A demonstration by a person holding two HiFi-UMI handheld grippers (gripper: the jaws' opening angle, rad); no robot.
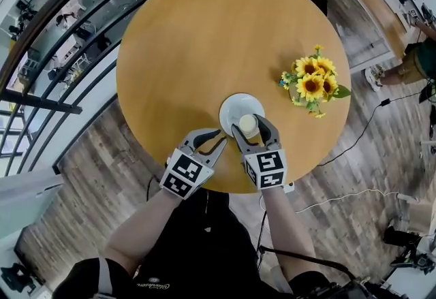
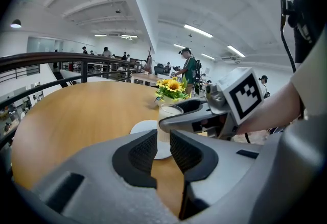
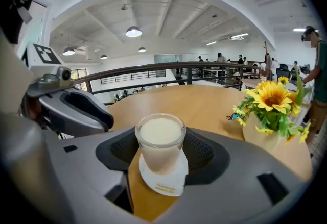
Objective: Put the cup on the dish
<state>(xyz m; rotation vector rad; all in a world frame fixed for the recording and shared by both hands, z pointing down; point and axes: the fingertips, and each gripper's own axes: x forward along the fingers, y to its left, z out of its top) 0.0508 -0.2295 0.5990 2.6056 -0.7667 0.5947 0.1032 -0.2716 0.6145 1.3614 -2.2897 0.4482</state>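
Observation:
A clear cup (image 1: 248, 125) full of a milky liquid stands upright on a small white dish (image 1: 230, 109) near the front edge of the round wooden table (image 1: 204, 45). My right gripper (image 1: 248, 124) is shut on the cup, one pad against each side of it. In the right gripper view the cup (image 3: 159, 141) sits on the dish (image 3: 164, 183) between the pads. My left gripper (image 1: 221, 137) hovers just left of the dish with its jaws a narrow gap apart and nothing between them. The left gripper view shows the cup (image 2: 169, 115) and the dish (image 2: 143, 127) beyond that gap.
A vase of yellow sunflowers (image 1: 313, 83) stands on the table to the right of the dish. A dark metal railing (image 1: 75, 25) curves past the table's far left side. A white cable (image 1: 340, 202) lies on the wooden floor at the right.

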